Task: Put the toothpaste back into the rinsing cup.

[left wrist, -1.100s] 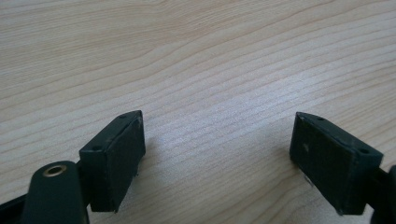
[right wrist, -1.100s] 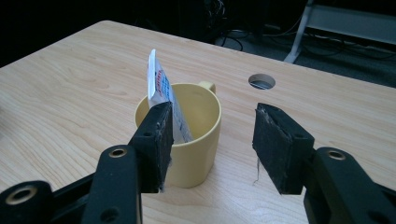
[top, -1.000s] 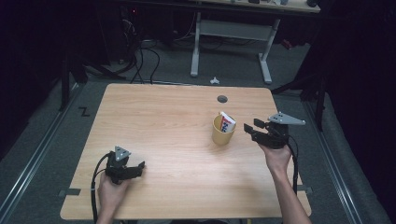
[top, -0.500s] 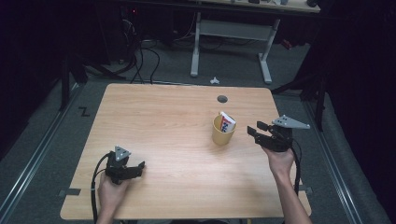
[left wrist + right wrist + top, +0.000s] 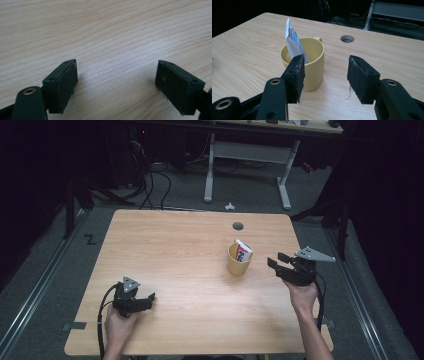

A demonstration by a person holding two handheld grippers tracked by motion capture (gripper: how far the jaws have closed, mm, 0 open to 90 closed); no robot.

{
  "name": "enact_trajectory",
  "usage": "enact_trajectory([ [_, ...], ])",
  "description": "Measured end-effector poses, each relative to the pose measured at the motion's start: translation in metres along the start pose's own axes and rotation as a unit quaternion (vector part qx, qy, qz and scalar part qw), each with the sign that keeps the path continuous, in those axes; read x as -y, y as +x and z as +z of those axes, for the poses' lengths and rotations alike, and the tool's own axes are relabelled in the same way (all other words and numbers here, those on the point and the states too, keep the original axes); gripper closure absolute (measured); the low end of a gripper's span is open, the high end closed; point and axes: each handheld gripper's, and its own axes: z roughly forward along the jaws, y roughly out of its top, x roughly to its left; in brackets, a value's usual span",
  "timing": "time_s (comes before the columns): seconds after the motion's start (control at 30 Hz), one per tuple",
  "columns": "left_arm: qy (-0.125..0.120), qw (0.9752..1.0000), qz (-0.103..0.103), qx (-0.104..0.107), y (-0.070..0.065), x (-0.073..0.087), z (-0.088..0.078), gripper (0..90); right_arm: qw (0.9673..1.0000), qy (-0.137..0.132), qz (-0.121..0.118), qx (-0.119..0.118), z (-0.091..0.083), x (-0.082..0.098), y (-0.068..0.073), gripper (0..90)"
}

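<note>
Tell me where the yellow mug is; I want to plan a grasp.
In the high view the yellow mug stands right of the table's centre, below the round cable hole, with the open right gripper just to its right, not touching it.

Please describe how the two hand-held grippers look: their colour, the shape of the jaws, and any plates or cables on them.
Both are black. The left gripper carries a small grey three-cornered plate and trails a black cable. The right gripper has a larger grey three-cornered plate and a black cable. Each has two flat rectangular jaw pads with small screw holes; round brass-ringed holes mark the jaw arms. Forearms are bare, without sleeves.
</note>
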Motion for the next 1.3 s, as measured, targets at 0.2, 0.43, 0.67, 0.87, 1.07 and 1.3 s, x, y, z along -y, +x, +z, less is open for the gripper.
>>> enact_trajectory([
  [0.2,0.000,1.0000,0.000,0.000,0.000,0.000,0.000,18.6,1.0000,0.002,0.003,0.001,-0.001,0.005,-0.001,48.2],
  [0.43,0.000,1.0000,0.000,0.000,0.000,0.000,0.000,18.6,0.9999,0.002,0.013,0.000,-0.003,0.012,-0.005,48.2],
  [0.67,0.000,1.0000,0.000,0.000,0.000,0.000,0.000,18.6,0.9999,0.003,0.013,0.001,-0.006,0.016,-0.006,48.2],
  [0.87,0.000,1.0000,0.000,0.000,0.000,0.000,0.000,18.6,0.9999,0.003,0.016,0.004,-0.009,0.020,-0.008,48.2],
  [1.07,0.000,1.0000,0.000,0.000,0.000,0.000,0.000,18.7,0.9998,0.005,0.021,0.004,-0.009,0.026,-0.009,48.3],
  [1.3,0.000,1.0000,0.000,0.000,0.000,0.000,0.000,18.6,0.9997,0.009,0.023,0.001,-0.008,0.032,-0.008,48.3],
])
